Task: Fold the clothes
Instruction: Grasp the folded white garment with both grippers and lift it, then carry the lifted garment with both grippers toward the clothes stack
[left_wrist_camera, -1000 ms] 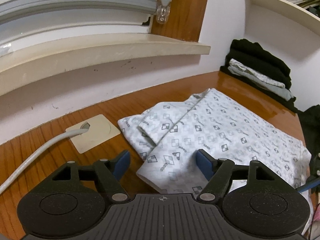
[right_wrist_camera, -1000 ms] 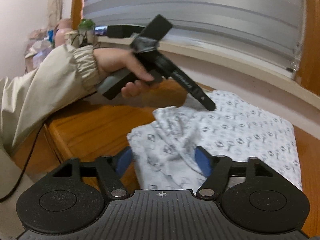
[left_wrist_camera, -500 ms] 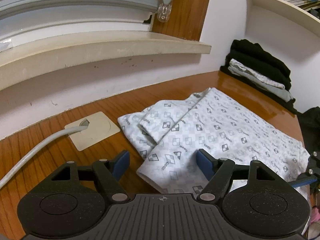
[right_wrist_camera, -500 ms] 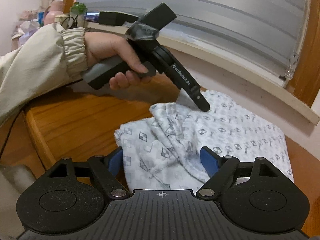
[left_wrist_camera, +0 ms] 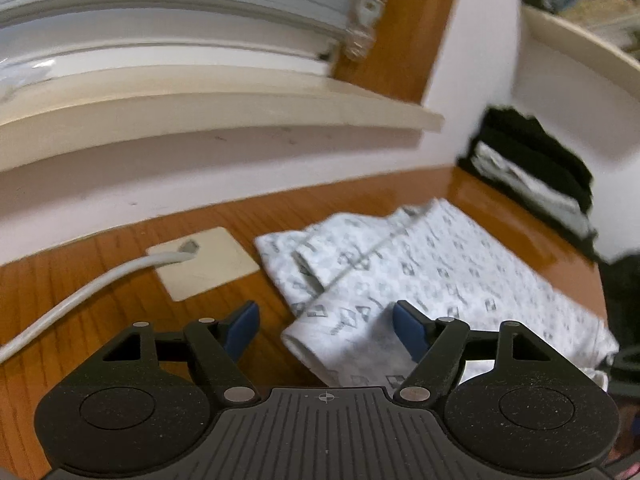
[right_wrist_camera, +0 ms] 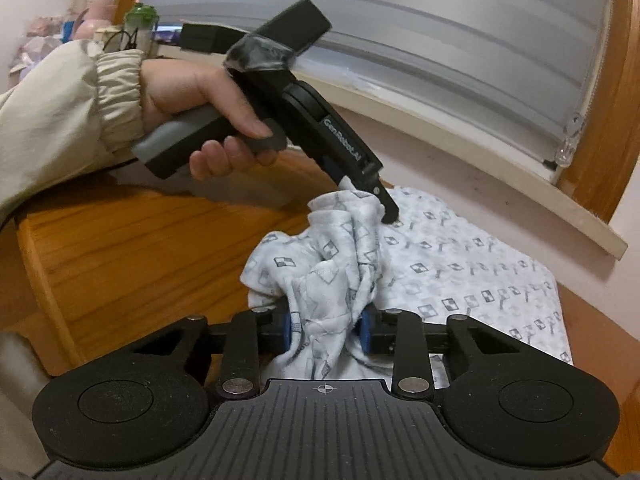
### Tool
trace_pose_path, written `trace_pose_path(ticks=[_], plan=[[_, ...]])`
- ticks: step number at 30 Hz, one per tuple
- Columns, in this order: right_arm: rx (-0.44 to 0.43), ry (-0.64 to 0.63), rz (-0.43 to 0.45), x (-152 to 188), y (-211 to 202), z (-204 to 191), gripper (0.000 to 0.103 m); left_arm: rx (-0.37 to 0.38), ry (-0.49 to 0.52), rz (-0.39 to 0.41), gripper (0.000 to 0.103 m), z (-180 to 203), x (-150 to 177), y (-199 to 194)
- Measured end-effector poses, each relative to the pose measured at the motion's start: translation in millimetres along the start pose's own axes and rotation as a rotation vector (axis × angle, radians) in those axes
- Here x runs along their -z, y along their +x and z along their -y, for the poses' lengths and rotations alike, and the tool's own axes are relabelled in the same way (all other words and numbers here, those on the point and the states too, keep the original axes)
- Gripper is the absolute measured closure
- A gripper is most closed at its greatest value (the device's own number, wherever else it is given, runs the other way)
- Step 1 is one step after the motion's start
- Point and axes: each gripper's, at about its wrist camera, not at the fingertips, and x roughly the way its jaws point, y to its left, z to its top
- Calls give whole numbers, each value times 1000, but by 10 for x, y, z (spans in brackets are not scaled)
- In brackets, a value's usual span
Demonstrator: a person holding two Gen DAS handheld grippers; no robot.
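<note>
Since half a second ago the right claw (right_wrist_camera: 326, 334) has closed: its blue pads, then spread wide on either side of the cloth, now pinch a bunched ridge of the patterned garment (right_wrist_camera: 460, 280) between them. The left wrist view has swung a little and gone blurry, though the left claw (left_wrist_camera: 326, 326) is as wide open as before.

That garment, white with small grey squares, lies folded flat on the wooden worktop (right_wrist_camera: 120, 256), its long side running below the window sill (left_wrist_camera: 200, 112). Its near corner is gathered up into a crumpled peak that rises from the right claw's pads toward the tip of the left claw. In the right wrist view the left claw's finger (right_wrist_camera: 384, 196) points steeply down and its tip touches the top of that peak; whether it has hold of any fabric there I cannot tell. In its own view its pads stand well apart, with a folded edge of the garment lying between and beyond them, nothing held.

A left hand (right_wrist_camera: 192, 96), in a beige elastic-cuffed sleeve, wraps the grey handle of the left tool, index finger on the trigger, wrist raised above the worktop.
</note>
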Motion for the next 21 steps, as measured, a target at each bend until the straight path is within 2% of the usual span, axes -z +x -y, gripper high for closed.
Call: trace_pose_path(ticks=[2,5,7,13,16,21], plan=[[10,77,42,-32,-57,125,74,23,-108,33,26,-84,16,-102],[34,180,103,-111,-157,350,74,126,-301,74,26,-241,128,-257],[46,240,146,-156,-221,508,74,187,-424,73,25,-313,209,-281],[72,302,196,-219,-255,755,74,299,-765,76,21,-434,411,-181],[82,314,218,-225,-232,791,74,351,-875,59,20,-431,444,-99],[90,332,245,-188,-277,777,74,385,-952,47,18,-343,442,30]])
